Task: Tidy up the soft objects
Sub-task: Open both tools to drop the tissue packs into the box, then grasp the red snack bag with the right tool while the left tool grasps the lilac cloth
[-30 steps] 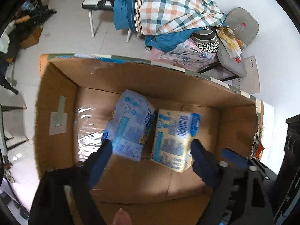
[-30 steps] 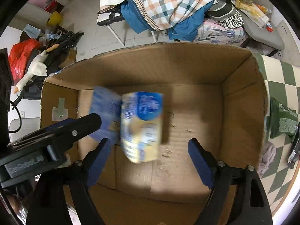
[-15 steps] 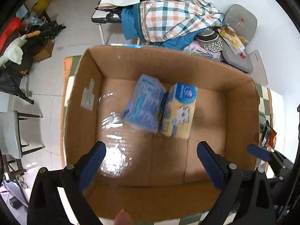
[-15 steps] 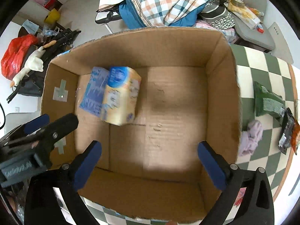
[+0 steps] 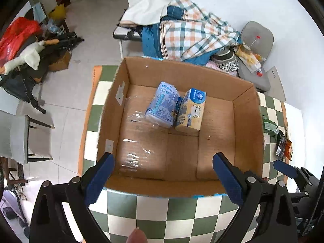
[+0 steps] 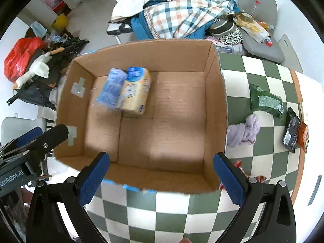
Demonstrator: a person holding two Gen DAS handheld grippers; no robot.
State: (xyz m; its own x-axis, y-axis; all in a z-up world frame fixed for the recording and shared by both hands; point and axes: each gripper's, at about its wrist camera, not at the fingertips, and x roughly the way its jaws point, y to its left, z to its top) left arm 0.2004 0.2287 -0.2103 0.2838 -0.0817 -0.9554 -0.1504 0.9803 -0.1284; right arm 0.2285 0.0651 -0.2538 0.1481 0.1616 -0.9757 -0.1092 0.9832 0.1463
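A blue tissue pack (image 5: 162,104) and a yellow tissue pack (image 5: 191,110) lie side by side on the floor of an open cardboard box (image 5: 113,111), toward its far left. They also show in the right wrist view as the blue pack (image 6: 111,88) and the yellow pack (image 6: 136,91) in the box (image 6: 216,101). My left gripper (image 5: 162,178) is open and empty above the box's near edge. My right gripper (image 6: 161,176) is open and empty, also above the near edge. A lilac cloth (image 6: 244,131) lies on the checkered table right of the box.
The checkered table (image 6: 263,70) holds a green snack bag (image 6: 265,101) and dark and orange packets (image 6: 293,133) at the right. Beyond the table are a chair piled with plaid bedding (image 5: 190,34), a grey chair (image 5: 255,46) and floor clutter at the left.
Both grippers have risen and pulled back from inside the box to above its near edge. The two tissue packs, loose in the box a second ago, now lie still.
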